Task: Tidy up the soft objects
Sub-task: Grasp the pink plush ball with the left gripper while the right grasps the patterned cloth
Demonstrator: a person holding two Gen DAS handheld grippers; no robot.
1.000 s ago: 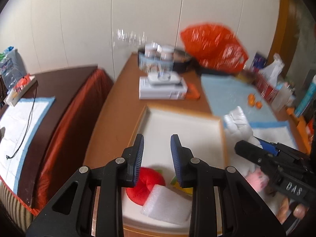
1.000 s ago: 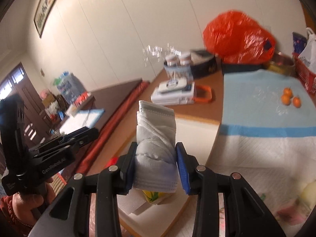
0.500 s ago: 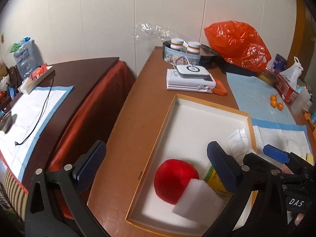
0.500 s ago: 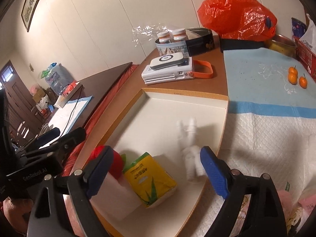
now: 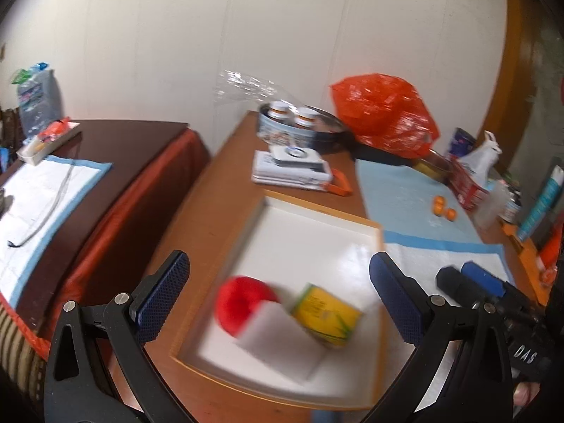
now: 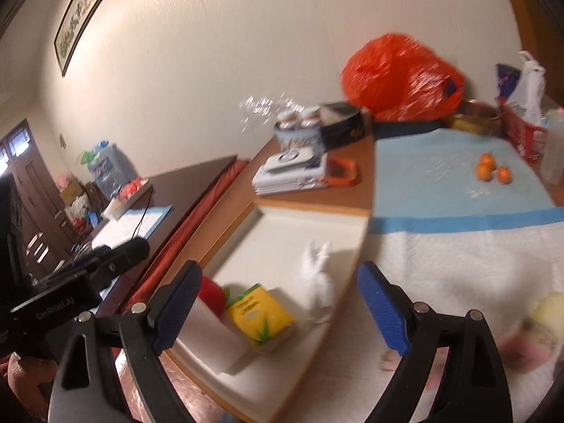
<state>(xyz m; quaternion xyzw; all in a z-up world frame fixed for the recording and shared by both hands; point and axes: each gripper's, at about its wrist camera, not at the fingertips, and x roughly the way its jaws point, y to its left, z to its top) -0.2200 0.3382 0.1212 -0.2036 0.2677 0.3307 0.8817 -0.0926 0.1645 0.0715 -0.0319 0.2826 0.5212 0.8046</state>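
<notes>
A white tray with a wooden rim [image 5: 317,208] holds a red ball [image 5: 243,303], a white foam block [image 5: 278,342] and a yellow pack [image 5: 326,313]. In the right wrist view a rolled white cloth [image 6: 319,282] lies in the same tray [image 6: 310,208], near its right rim, beside the yellow pack [image 6: 261,317]. My left gripper [image 5: 278,271] hovers wide open over the tray's near end, with nothing pressed between its pads. My right gripper [image 6: 280,276] is also open above the tray, and the cloth lies free below it.
A pale yellow thing [image 6: 546,310] and a pink thing [image 6: 521,349] lie on the white pad to the right. Behind the tray are a stack of books [image 5: 292,172], tins [image 5: 285,127], an orange bag [image 5: 384,116] and small oranges [image 6: 490,171]. A dark side table [image 5: 105,162] stands left.
Both grippers have gone from shut to wide open. The rolled white cloth has left my right gripper and now lies in the tray. Both views are blurred by motion.
</notes>
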